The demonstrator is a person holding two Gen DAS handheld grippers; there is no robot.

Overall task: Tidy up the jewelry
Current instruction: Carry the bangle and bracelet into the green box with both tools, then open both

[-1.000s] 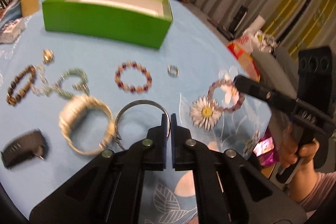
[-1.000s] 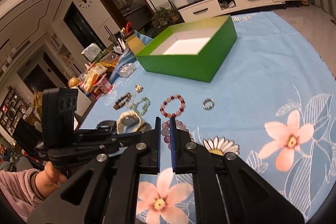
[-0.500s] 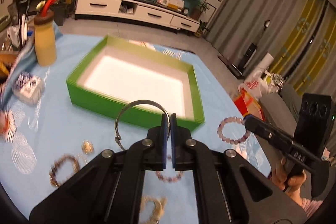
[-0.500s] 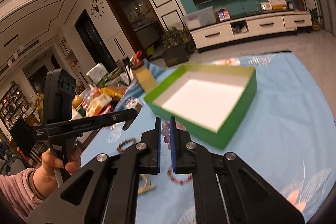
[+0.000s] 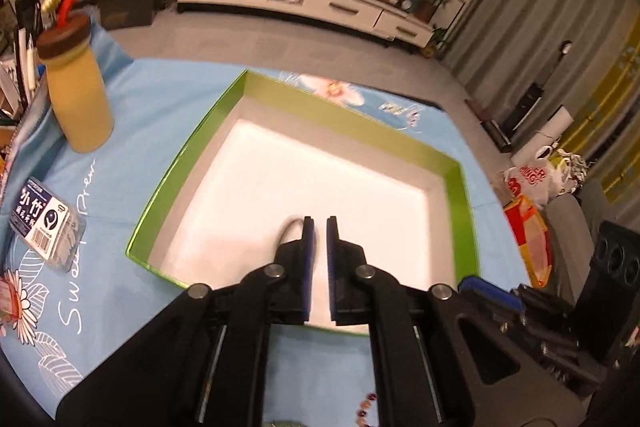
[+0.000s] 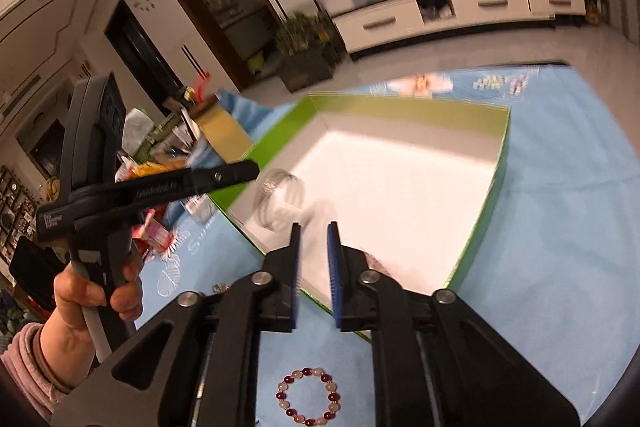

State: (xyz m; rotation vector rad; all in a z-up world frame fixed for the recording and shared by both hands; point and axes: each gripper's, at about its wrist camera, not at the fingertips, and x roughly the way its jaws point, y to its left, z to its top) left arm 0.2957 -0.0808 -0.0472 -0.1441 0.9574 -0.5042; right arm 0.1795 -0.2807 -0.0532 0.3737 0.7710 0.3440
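Note:
The green box [image 5: 352, 111] with a white inside lies on the blue flowered cloth, right under both grippers. My left gripper [image 5: 318, 223] hangs over its near part, jaws opening, with nothing between the pads. The silver bangle [image 5: 286, 231] is a blur just left of the left finger. In the right wrist view the bangle [image 6: 280, 203] is falling into the box [image 6: 400, 111] below the left gripper [image 6: 248, 171]. My right gripper [image 6: 312, 227] is also opening over the near rim. A pale beaded blur [image 6: 374, 261], apparently the purple bracelet, shows beside its right finger.
A red and white bead bracelet [image 6: 307, 401] lies on the cloth below my right gripper. A yellow bottle [image 5: 78, 103] and a blue packet [image 5: 44, 227] stand left of the box. A person's hand [image 6: 100, 291] holds the left gripper. Bags [image 5: 532, 183] lie off the table's right side.
Both grippers have carried their pieces from the spread jewelry to above the green box. Their jaws have parted, and the bangle and the purple bracelet have left the pads.

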